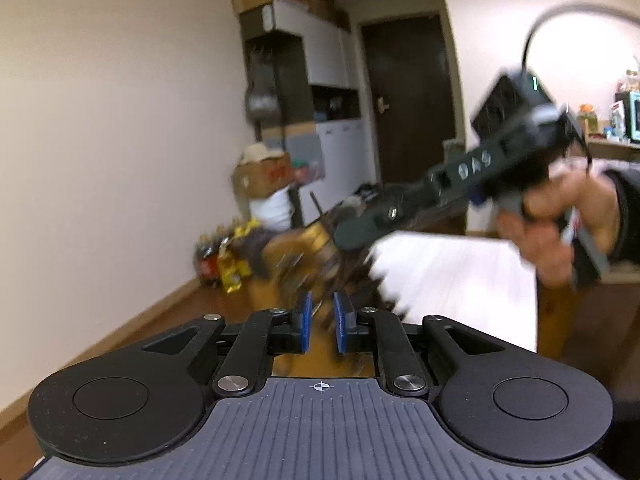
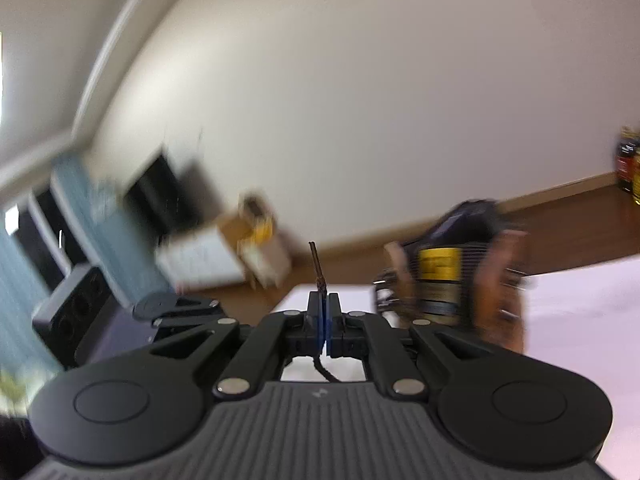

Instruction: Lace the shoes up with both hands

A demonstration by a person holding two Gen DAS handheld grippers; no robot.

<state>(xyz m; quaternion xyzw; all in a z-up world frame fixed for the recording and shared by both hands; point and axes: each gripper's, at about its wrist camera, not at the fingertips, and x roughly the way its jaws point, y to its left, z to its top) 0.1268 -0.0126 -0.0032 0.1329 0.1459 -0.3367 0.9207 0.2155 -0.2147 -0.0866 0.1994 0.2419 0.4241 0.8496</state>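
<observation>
1. Two grippers and one shoe (image 1: 300, 256) in play. Right gripper (image 2: 323, 316) pressed fully together on the brown lace (image 2: 317, 268), with the stiff end standing up just beyond the fingertips and the rest of the cord trailing back behind the pads toward the handle.
2. Gripped so close to the end probably to keep it rigid and easy to aim at an eyelet, with little free length in front of the fingers to bend.
3. Left gripper (image 1: 323, 320) with its blue pads (image 1: 306, 322) standing apart and nothing pressed between them; only a blurred piece of the shoe visible through the gap.
4. Shoe brown, standing on the white table (image 1: 460, 272), just ahead of the left fingers. In the right wrist view, off to the right of the closed fingers and not touching them. Too blurred to tell which way the toe points.
5. From the left wrist view, right gripper reaching in over the shoe from the right, carried by a hand (image 1: 552, 232) wrapped around its handle. Cannot tell whether its fingertips touch the shoe.
6. Judged as a threading step: left fingers likely kept apart to be ready for steadying the shoe or for taking the lace end on the other side.
7. Possible trouble: such a thin lace slipping or twisting between the flat pads under a pull.
</observation>
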